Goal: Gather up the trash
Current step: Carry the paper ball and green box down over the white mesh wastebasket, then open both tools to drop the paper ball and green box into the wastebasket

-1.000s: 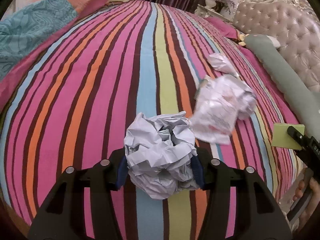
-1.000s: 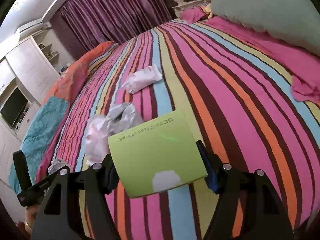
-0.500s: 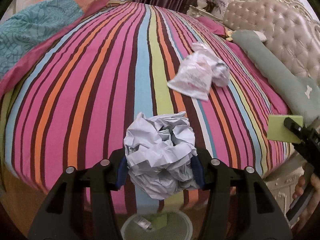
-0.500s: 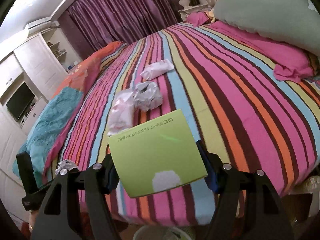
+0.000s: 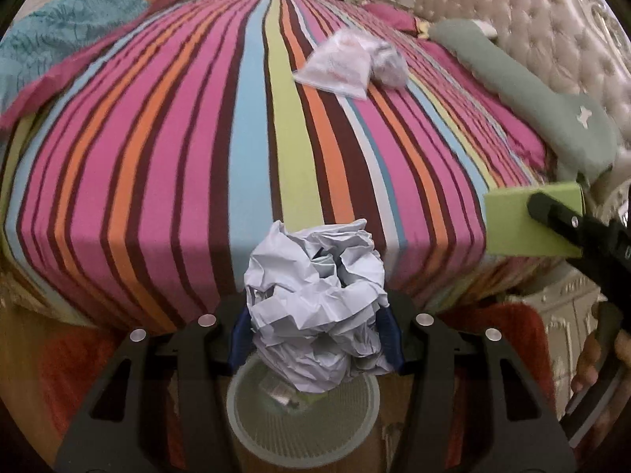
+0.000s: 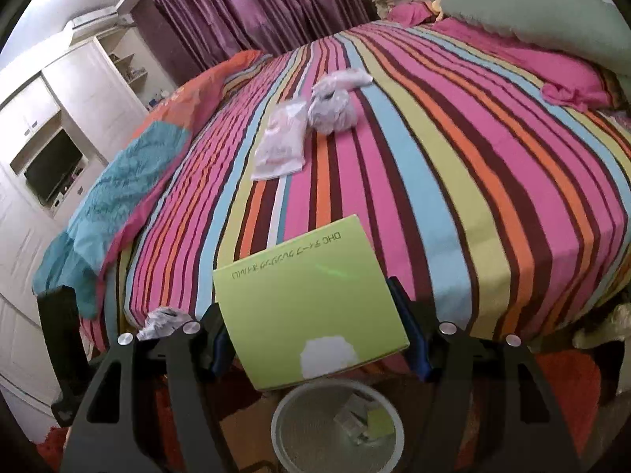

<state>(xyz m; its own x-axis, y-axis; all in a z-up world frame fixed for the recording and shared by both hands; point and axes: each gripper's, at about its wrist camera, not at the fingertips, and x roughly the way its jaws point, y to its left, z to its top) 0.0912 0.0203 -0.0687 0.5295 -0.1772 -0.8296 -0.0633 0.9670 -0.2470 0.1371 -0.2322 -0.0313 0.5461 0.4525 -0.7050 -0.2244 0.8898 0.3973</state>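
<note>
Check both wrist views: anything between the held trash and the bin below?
Nothing visible. The left gripper is shut on the crumpled paper ball, directly above the open round bin. The right gripper is shut on the green box, above the same bin. The bin's mouth is uncovered, with only some trash at its bottom.

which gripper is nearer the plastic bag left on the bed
Hard to call; neither is near. The left gripper, holding crumpled paper, and the right gripper, holding a green box, both hang beyond the bed's end, away from the plastic bag.
</note>
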